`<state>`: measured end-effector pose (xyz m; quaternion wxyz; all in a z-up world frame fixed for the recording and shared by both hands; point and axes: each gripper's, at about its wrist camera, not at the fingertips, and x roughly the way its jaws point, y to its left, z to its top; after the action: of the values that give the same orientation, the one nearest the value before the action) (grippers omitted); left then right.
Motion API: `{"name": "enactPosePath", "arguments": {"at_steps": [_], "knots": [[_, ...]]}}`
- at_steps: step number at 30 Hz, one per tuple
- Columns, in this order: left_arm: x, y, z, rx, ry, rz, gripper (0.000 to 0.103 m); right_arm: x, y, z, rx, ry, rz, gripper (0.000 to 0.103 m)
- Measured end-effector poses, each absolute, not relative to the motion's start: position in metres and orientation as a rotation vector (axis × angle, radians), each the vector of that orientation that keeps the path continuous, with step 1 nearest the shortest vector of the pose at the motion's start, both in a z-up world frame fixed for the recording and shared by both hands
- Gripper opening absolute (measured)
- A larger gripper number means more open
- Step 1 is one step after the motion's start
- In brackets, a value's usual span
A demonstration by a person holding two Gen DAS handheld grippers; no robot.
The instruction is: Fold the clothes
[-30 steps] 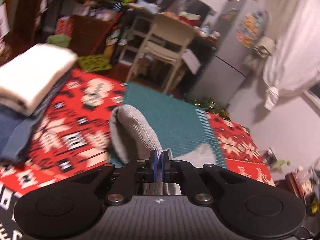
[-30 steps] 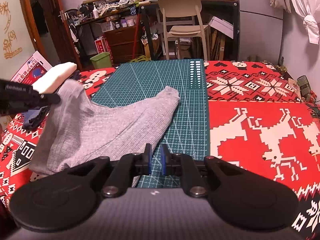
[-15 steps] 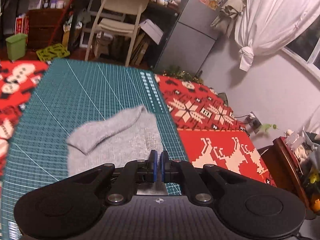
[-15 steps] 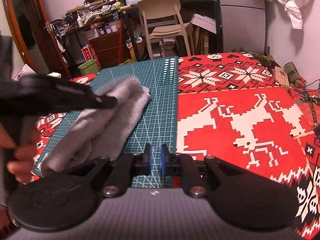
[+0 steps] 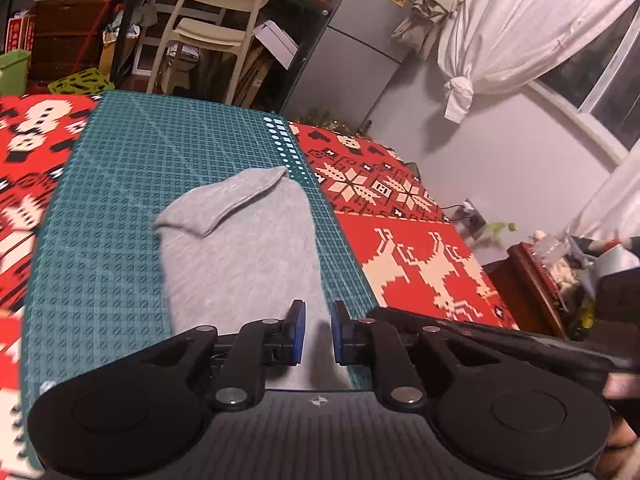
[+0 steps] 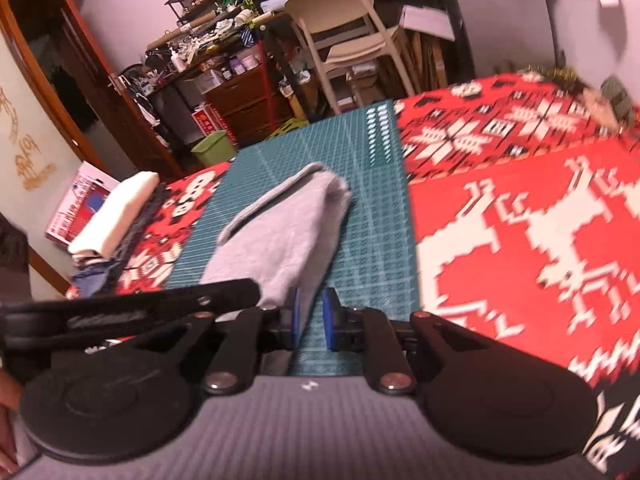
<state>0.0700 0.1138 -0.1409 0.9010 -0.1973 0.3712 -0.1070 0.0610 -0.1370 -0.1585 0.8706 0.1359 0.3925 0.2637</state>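
Grey garment (image 5: 240, 240) lies folded on the green cutting mat (image 5: 120, 184), its near end hidden under both gripper bodies — how far it runs toward the person cannot be made out. The left gripper (image 5: 317, 334) is opening, cloth showing in the gap between its blue pads, which no longer press it. The right gripper (image 6: 311, 318) stands slightly parted at the garment's right edge, gripping nothing; that view is motion-blurred.
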Motion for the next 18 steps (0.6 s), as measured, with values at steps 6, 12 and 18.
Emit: {"name": "enactPosePath", "arguments": {"at_steps": [6,12,18], "knots": [[0.038,0.133,-0.141,-0.414,0.785,-0.217,0.014,0.048,-0.134,-0.166,0.402,0.880,0.590,0.027],[0.029,0.139,-0.147,-0.415,0.802,-0.238,0.014,0.040,-0.126,-0.182,0.447,0.967,0.617,0.025],[0.025,0.135,-0.154,-0.355,0.842,-0.215,0.014,0.026,-0.114,-0.184,0.382,0.969,0.610,0.006]]}}
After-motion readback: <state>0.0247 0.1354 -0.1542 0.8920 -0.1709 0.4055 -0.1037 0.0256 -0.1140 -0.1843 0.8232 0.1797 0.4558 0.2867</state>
